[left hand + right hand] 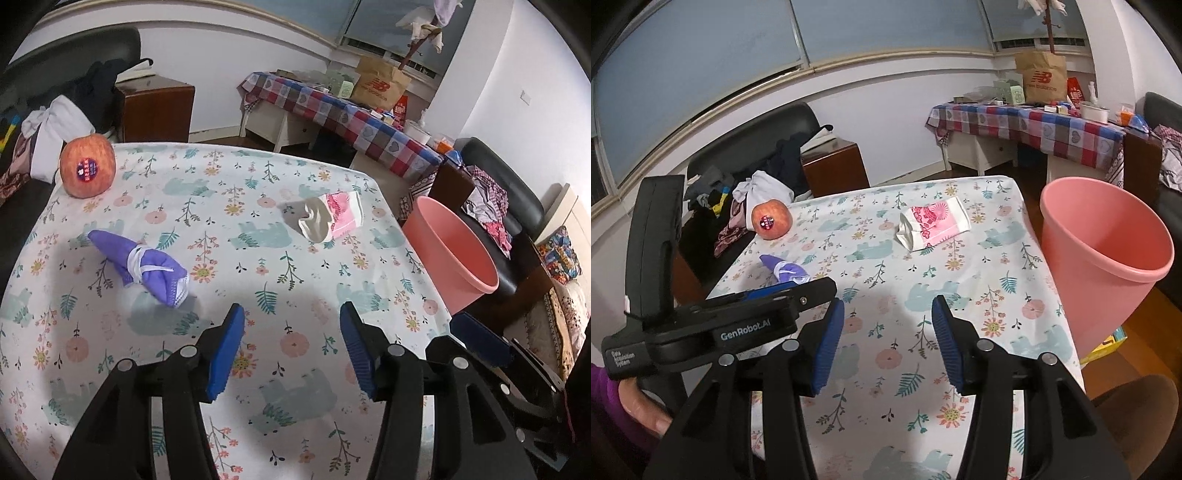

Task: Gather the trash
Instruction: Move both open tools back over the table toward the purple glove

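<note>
A crumpled purple face mask (142,264) lies on the floral tablecloth (258,258), ahead and left of my open, empty left gripper (291,314). A pink and white torn wrapper (325,218) lies farther ahead to the right. A pink trash bin (448,254) stands off the table's right edge. In the right wrist view my right gripper (888,310) is open and empty over the near table. The wrapper (932,225) is ahead, the mask (785,269) is left and partly hidden by the left gripper's body, and the bin (1104,258) is at right.
A red apple (87,168) with a sticker sits at the table's far left corner; it also shows in the right wrist view (772,219). A black sofa with clothes (746,173) stands behind. A checked-cloth side table (1027,125) with a paper bag is at the back right.
</note>
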`<state>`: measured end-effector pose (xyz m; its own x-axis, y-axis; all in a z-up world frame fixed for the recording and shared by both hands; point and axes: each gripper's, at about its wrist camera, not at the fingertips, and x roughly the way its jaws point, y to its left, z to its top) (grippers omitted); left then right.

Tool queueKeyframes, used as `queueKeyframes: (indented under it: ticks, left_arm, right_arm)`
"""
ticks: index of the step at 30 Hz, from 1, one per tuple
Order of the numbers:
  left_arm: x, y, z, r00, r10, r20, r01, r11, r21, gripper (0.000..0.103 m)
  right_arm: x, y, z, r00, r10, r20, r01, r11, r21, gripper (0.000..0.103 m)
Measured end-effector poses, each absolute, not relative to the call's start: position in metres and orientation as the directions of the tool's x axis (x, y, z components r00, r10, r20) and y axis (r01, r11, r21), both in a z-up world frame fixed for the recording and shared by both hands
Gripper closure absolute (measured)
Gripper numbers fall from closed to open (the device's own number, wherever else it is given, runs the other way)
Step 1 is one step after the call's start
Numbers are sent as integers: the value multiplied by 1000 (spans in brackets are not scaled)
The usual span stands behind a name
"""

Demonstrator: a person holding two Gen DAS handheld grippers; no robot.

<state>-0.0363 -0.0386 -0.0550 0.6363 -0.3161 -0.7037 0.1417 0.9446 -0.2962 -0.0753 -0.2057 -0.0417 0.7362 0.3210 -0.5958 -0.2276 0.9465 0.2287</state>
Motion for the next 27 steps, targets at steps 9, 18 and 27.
queueKeyframes:
  ticks: [9,18,27]
  left_arm:
    - [-37,-37,-51,646,-334,-687,150,937,-315,44]
    - [-30,-17,-43,674,-286,-681,108,950,-293,40]
    - [-34,24,-55,661,-213,-719,14,962,-272,40]
  right_arm:
    - [-65,-206,-52,698,337,-632,-229,941,249,53]
    - [-59,-204,-56,678,365,-638,-259,931,257,53]
    - [-44,-213,-67,647,382,-660,-235,923,303,53]
